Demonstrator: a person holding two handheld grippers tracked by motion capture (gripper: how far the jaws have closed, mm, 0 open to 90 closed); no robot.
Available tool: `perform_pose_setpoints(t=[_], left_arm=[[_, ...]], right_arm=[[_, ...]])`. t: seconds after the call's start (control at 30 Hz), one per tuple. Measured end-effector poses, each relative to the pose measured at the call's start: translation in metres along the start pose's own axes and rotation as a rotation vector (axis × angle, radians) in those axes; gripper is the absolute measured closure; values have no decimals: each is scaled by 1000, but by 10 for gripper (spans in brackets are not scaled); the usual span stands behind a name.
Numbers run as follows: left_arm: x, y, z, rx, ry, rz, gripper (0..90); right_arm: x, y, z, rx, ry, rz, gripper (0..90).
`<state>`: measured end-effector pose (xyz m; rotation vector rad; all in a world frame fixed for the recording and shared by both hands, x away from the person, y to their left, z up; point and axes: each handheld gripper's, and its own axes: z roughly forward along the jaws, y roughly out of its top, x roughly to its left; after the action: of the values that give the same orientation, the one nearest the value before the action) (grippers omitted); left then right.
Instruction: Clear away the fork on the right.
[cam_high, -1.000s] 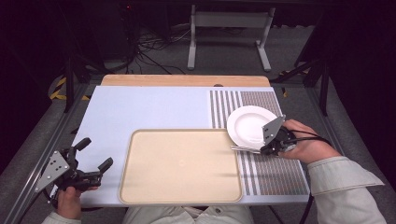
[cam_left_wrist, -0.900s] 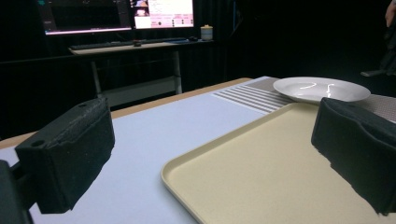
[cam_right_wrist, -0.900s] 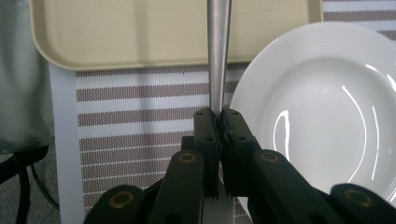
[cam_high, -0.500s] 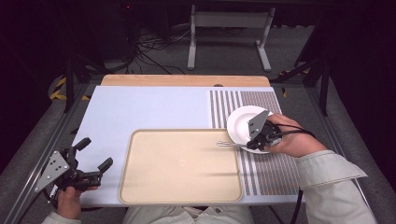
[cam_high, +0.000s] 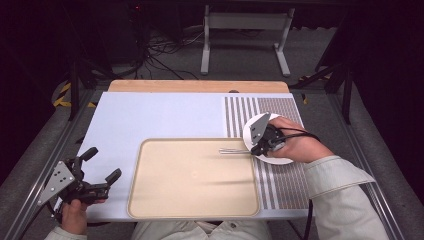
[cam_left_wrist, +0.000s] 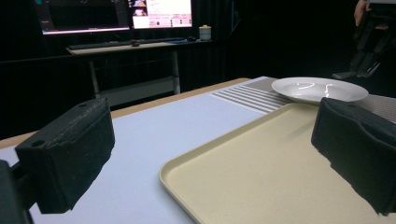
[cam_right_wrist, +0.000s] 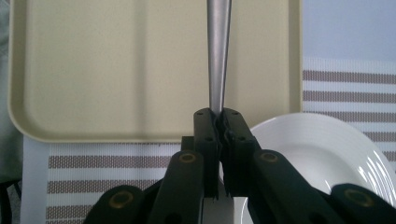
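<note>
At far left, near the table's front corner, left gripper (cam_high: 97, 167) sits low over the pale blue mat (cam_high: 150, 117), jaws spread wide, nothing between them. Centre: beige tray (cam_high: 192, 200), bare. Over the tray's right edge, a metal utensil (cam_high: 234, 150) pointing left, its head unclear in the high view; the handle is pinched in the right gripper (cam_high: 256, 149), jaws clenched tight on it. Just behind the gripper, white plate (cam_high: 280, 160) rests on the striped placemat (cam_high: 280, 185), beside the tray.
</note>
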<state>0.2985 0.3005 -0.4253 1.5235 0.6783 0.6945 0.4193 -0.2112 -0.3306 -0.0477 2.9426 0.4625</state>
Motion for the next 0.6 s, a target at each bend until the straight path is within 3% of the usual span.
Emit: perform_pose_setpoints(t=[0.6], left_arm=[[0,0,0,-5,-3,-1,2]], right_arm=[[-17,27,30,-17,40,-28,867]])
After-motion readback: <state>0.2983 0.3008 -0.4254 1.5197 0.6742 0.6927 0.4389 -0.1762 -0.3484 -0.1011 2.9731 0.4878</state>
